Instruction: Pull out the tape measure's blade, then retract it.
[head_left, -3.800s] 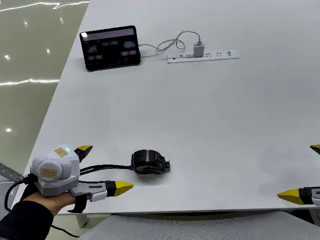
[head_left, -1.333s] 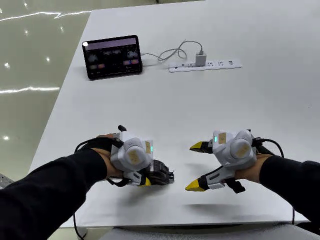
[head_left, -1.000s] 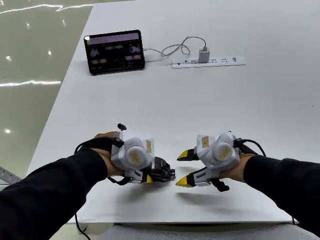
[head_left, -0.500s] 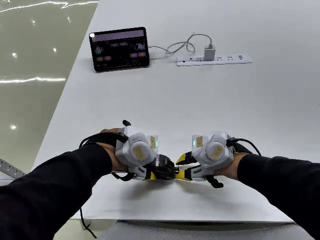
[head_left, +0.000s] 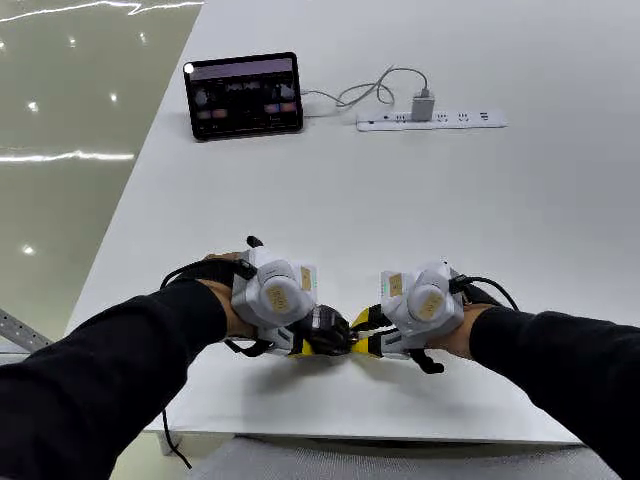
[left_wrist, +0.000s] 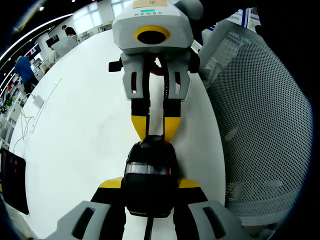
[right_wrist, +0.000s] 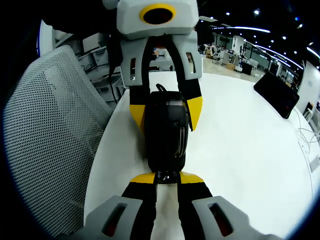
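A black tape measure (head_left: 328, 328) rests on the white table (head_left: 400, 220) near its front edge. My left gripper (head_left: 318, 334) is shut on its body; in the left gripper view the case (left_wrist: 150, 170) sits between my yellow fingertips (left_wrist: 112, 183). My right gripper (head_left: 360, 333) faces it from the right, and its fingertips (right_wrist: 142, 178) are pinched together on the blade's end tab (right_wrist: 167, 175) at the case's mouth. The blade itself is inside the case. In the right gripper view the case (right_wrist: 167, 130) lies straight ahead, clamped by the left gripper's fingers (right_wrist: 195, 111).
A dark tablet (head_left: 244, 95) stands at the table's far left. A white power strip (head_left: 432, 119) with a charger and cable lies beside it. A grey mesh chair (left_wrist: 260, 125) is just off the table's front edge.
The right gripper has moved left to the tape measure and its jaws have narrowed onto the blade's end. The left gripper has kept its hold on the case, which lay free earlier.
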